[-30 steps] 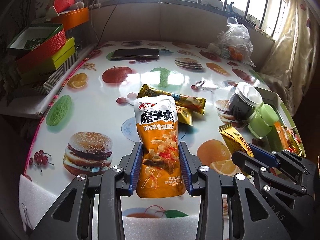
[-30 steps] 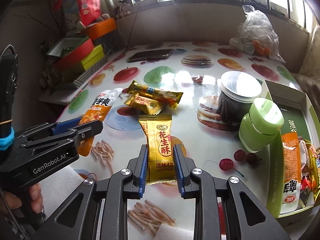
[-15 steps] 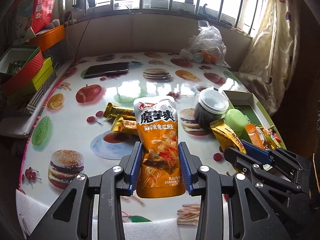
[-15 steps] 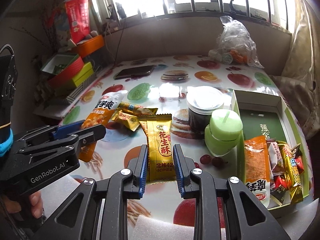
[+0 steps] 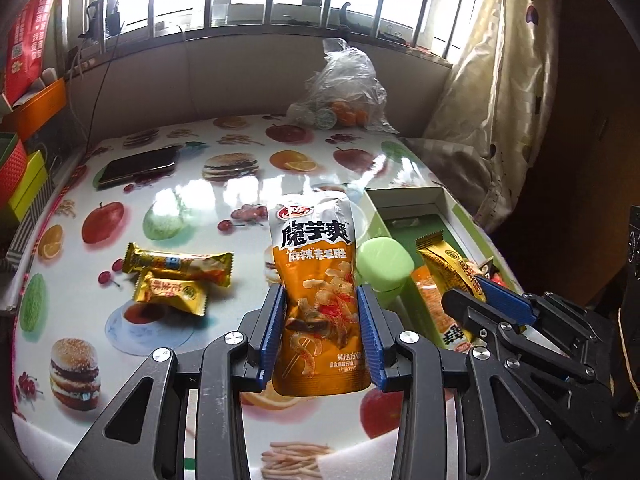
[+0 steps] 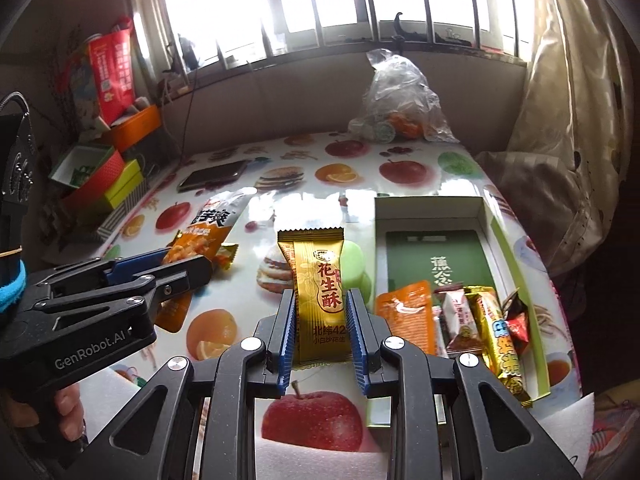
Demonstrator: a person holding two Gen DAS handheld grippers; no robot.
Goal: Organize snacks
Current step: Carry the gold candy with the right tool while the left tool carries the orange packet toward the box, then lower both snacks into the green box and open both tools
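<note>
Snacks: orange pouch (image 5: 318,300) reads 魔芋爽; gold packet (image 6: 322,296) reads 花生酥.

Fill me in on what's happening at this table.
A person is sorting snacks with hand-held tongs. The left tongs grip an orange snack pouch, the right tongs a gold peanut candy bar, both lifted above the table. The green box already holds several packets; two gold bars remain on the table.

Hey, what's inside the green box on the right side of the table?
In the green box, a dark green card lies at the far end; an orange sachet, a gold bar and other wrapped snacks fill the near end. Anything beneath them is covered.
</note>
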